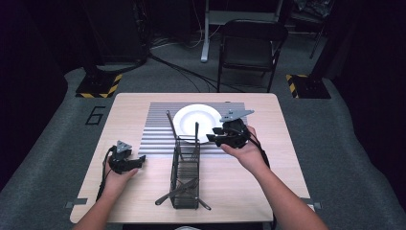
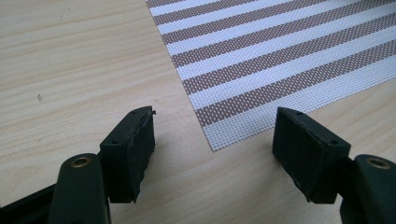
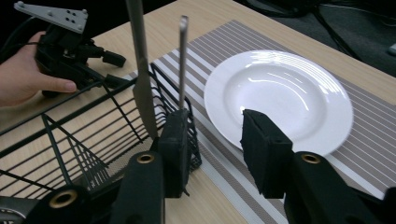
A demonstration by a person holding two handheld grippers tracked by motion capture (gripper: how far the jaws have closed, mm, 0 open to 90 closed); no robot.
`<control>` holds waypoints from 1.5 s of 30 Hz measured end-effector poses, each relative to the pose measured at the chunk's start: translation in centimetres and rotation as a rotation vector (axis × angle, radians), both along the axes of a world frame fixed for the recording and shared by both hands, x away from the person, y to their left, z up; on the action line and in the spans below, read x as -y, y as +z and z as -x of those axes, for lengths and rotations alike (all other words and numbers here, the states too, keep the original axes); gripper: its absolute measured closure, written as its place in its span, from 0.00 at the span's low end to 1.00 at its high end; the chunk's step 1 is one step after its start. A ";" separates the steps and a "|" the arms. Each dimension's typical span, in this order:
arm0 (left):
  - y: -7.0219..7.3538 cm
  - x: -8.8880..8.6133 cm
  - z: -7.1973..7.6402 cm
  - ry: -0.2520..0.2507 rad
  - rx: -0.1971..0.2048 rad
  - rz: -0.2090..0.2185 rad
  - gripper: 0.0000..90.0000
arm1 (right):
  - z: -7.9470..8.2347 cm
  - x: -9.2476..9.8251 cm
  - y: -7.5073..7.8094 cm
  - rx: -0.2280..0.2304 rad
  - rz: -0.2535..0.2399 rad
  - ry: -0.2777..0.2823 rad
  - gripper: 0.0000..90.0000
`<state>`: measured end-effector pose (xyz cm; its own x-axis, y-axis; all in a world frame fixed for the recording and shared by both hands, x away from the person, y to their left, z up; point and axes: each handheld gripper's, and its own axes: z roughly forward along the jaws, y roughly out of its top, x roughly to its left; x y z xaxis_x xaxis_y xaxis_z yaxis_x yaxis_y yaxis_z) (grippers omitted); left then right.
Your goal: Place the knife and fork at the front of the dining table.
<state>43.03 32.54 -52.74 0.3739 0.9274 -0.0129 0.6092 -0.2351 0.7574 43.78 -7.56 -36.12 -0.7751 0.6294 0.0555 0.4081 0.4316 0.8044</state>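
Hiding utensil (image 3: 183, 60) foot, right claw (image 3: 219, 154)

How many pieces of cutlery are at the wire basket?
4: two stand upright at the wire basket's far end, a knife and a thin handle; two lie crossed at its near end. More may be hidden.

You are working in a lab or recording studio, not a home. Your wooden table (image 1: 239, 182) stands alone on grey carpet (image 1: 335, 143), with a large number 6 (image 1: 95, 115) marked beside it. Black stand bases edged in yellow-and-black hazard tape (image 1: 101, 86) flank the far side, cables (image 1: 182, 72) trail across the floor, and a folding chair (image 1: 251, 45) waits behind against dark surroundings.
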 end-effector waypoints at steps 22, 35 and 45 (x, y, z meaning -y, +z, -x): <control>0.0 0.0 0.0 -0.011 0.003 -0.002 0.33 | -1.9 -3.9 -1.9 -0.038 -0.026 0.058 0.76; 0.0 0.0 0.0 -0.013 0.003 -0.003 0.33 | -2.4 -4.4 -1.6 -0.020 -0.024 0.060 0.83; 0.0 0.1 0.0 -0.014 0.004 0.000 0.33 | -2.5 -5.1 -1.8 -0.014 0.000 0.087 0.85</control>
<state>43.03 32.49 -52.77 0.3865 0.9222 -0.0114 0.6028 -0.2432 0.7600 46.26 -2.48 -37.95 -0.8262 0.5593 0.0668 0.3802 0.4661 0.7989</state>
